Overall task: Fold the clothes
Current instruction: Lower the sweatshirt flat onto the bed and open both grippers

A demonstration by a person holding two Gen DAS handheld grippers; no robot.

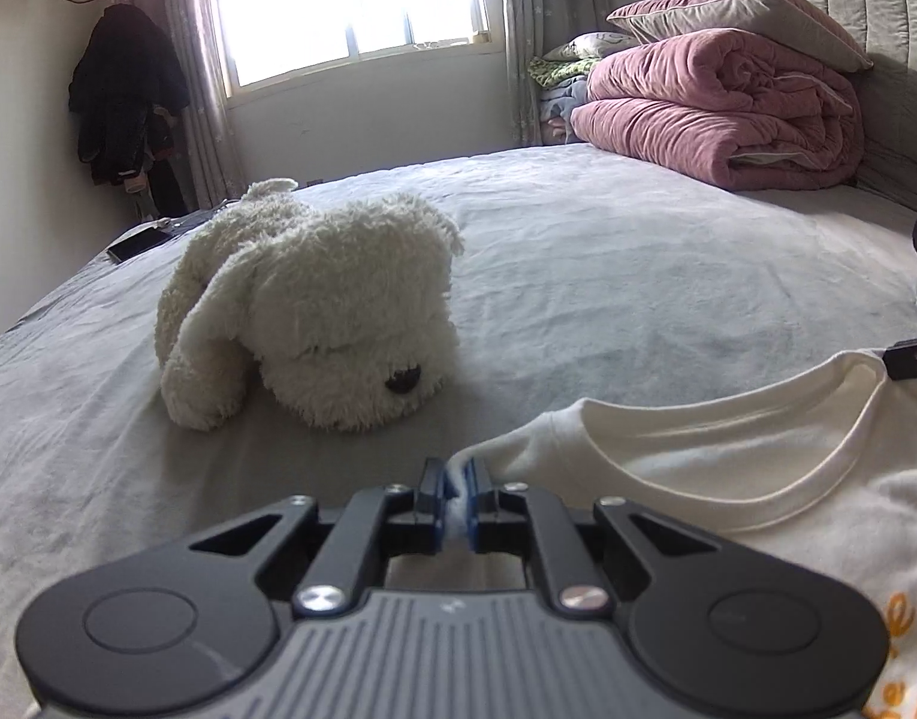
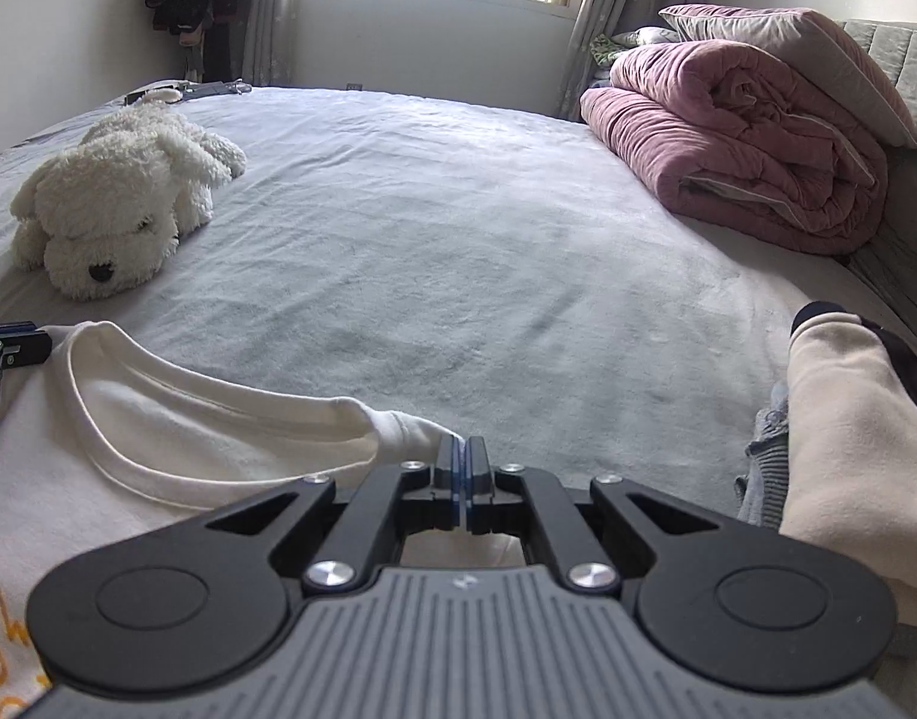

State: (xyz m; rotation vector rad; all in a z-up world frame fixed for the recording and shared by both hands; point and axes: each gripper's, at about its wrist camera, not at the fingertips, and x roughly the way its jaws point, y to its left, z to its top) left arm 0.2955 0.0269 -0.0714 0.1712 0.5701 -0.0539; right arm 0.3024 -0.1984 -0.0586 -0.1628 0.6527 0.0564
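A cream T-shirt [image 1: 728, 467] with orange print lies spread on the grey bed, collar facing away from me; it also shows in the right wrist view [image 2: 177, 437]. My left gripper [image 1: 457, 479] is shut on the shirt's left shoulder corner, with white fabric pinched between the blue pads. My right gripper [image 2: 463, 455] is shut on the shirt's right shoulder corner. Each gripper's tip shows at the edge of the other's view: the right gripper [image 1: 914, 359] and the left gripper [image 2: 9, 347].
A white plush dog [image 1: 314, 305] lies on the grey bedsheet [image 1: 638, 275] ahead left. A folded pink duvet [image 1: 722, 114] and pillow sit at the headboard, right. A phone [image 1: 138, 244] lies at the far left edge. More clothes [image 2: 848, 419] lie at right.
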